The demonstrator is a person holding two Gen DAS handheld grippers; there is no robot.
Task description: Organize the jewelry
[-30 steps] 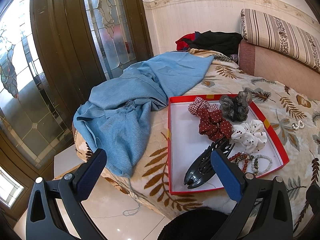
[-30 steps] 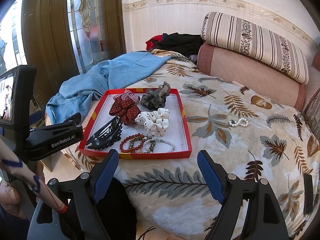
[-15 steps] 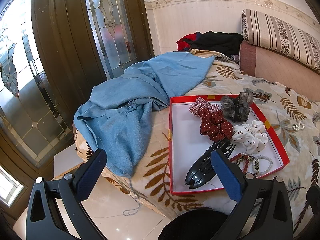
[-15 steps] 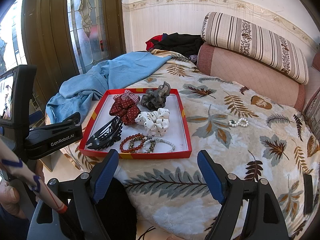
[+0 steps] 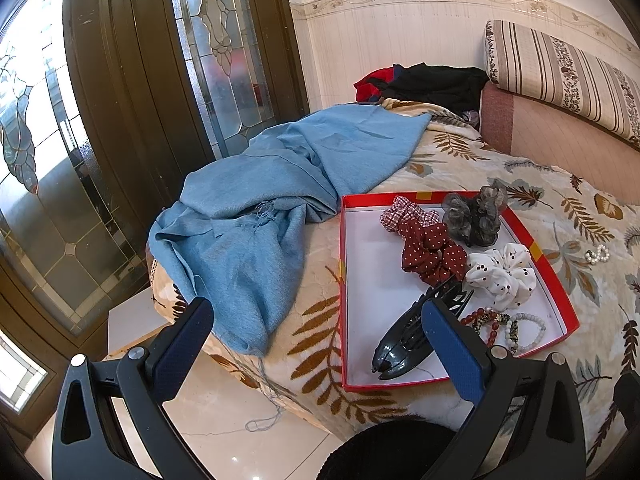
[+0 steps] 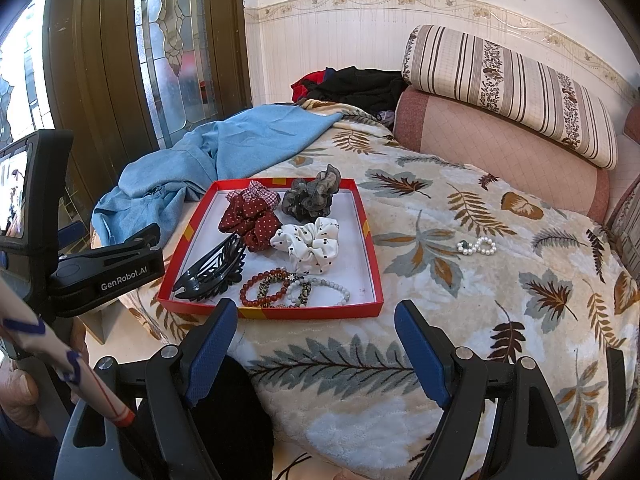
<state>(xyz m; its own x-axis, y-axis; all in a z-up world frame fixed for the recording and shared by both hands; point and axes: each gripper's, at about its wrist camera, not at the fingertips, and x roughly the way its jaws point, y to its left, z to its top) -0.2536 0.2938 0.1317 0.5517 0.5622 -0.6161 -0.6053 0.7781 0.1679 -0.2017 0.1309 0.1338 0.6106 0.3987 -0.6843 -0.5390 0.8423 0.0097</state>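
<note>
Two black plastic grippers are seen, each with flat blue ribbed pads [image 6: 208,350] on angular black fingers fastened by silver screws [image 6: 167,350]. The left gripper [image 6: 110,266] is marked "GenRobot.AI" in white lettering, and a small screen [image 6: 16,192] is mounted on it. A pale sleeve [image 6: 48,356] with blue marks and a red-trimmed cuff is worn.

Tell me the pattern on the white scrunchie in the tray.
Black polka dots on the white scrunchie, clearest in the right wrist view.
</note>
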